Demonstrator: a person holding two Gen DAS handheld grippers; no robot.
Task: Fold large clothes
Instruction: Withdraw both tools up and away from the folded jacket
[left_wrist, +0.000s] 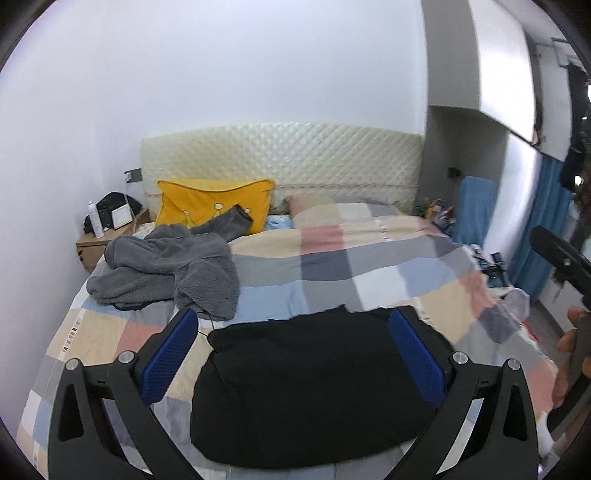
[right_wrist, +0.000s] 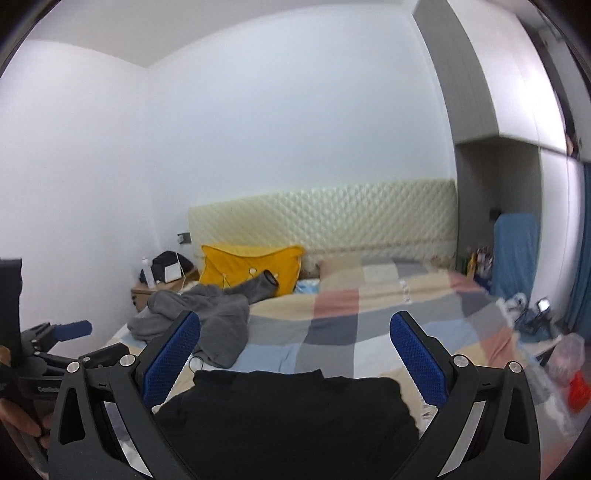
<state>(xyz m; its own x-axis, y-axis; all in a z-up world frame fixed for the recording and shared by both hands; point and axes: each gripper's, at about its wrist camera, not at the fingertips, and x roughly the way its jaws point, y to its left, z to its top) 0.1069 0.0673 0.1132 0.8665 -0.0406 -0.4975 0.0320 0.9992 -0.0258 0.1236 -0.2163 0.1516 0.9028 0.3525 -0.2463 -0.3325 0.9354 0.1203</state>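
A folded black garment (left_wrist: 314, 384) lies flat on the checked bedspread (left_wrist: 332, 266) at the near edge of the bed; the right wrist view also shows this black garment (right_wrist: 288, 417). My left gripper (left_wrist: 295, 354) hangs above it, jaws wide open, nothing between the blue pads (left_wrist: 170, 354). My right gripper (right_wrist: 295, 354) is also open and raised over the garment, holding nothing. A grey fleece garment (left_wrist: 166, 273) lies crumpled at the far left of the bed, and the right wrist view shows the same grey fleece (right_wrist: 207, 317).
A yellow pillow (left_wrist: 214, 203) leans on the quilted cream headboard (left_wrist: 288, 158). A wooden nightstand (left_wrist: 107, 243) with a bottle and a bag stands at the left. Blue curtains (left_wrist: 535, 236) and floor clutter (right_wrist: 569, 365) are at the right. A hand (left_wrist: 569, 354) holds the other gripper.
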